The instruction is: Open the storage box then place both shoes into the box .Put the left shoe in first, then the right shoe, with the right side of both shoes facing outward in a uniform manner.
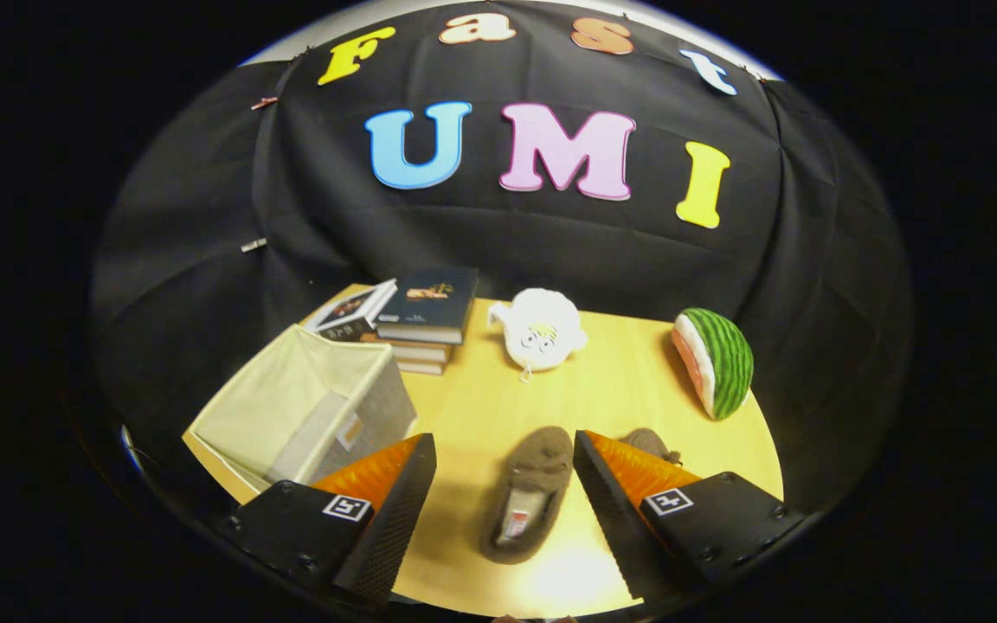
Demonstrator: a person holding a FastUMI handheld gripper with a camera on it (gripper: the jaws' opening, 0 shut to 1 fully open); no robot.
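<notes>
From your left, the open fabric storage box (304, 411) sits beside stacked books (416, 320), then your gripper (505, 450) hangs with jaws wide and empty over one brown slipper (529, 497), the second slipper (650, 443) behind your right finger, a white plush toy (542, 333) and watermelon-slice plush (715, 362) beyond.

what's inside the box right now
The box is open and no shoe shows inside, just pale lining. One finger covers its near corner. The open gripper hangs over a shoe on the table.
</notes>
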